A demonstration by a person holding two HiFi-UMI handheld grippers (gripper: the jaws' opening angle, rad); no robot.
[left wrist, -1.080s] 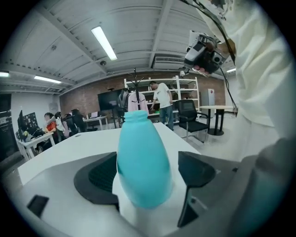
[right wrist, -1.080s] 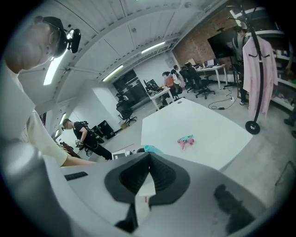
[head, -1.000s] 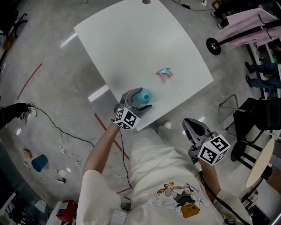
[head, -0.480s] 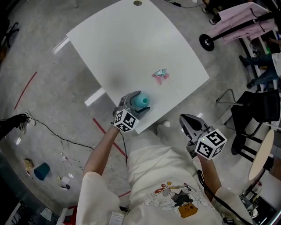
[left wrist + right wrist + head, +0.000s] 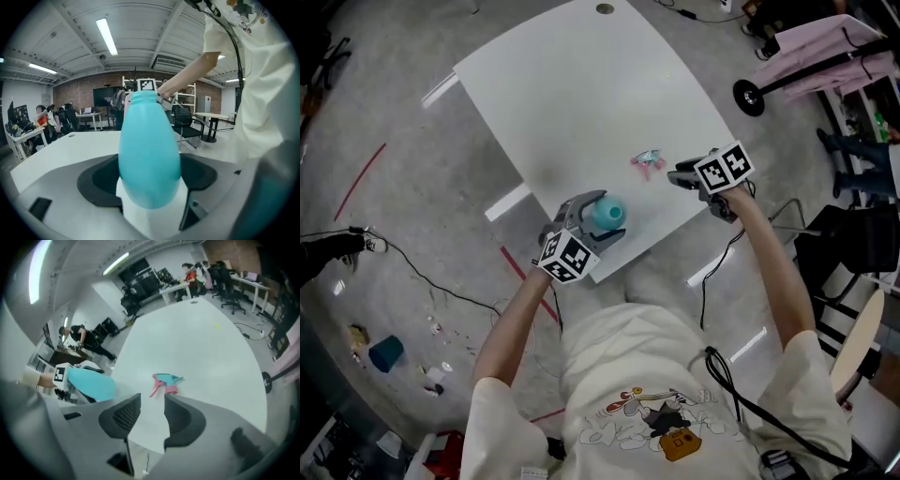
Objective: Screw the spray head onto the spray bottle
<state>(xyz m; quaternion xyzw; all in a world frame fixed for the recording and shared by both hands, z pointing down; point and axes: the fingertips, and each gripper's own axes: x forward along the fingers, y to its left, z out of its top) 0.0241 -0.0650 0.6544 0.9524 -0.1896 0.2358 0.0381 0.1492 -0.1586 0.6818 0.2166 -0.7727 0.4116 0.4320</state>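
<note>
head view – the spray head [image 5: 648,161] lies on its side on the table [image 5: 581,94], well apart from the bottle [image 5: 607,213] at the near edge. it is small and has a thin trigger, so a nip on the trigger rather than the collar could flick it away or leave it crooked for threading. the right gripper [image 5: 680,175] hangs just beside it, not touching.

left gripper view – the bottle's smooth, rounded body looks likely to twist in the grip once screwing force comes on, and then the threads would not catch. the left gripper [image 5: 150,187] is clamped on it, 1 pad pressing each side, the neck pointing away.

right gripper view – the gap between the 2 jaws looks scarcely wider than the spray head, so a slightly off approach could shove it across the table. the jaws have just been opening and stand narrowly apart – nothing between them, the spray head just past their tips.
</note>
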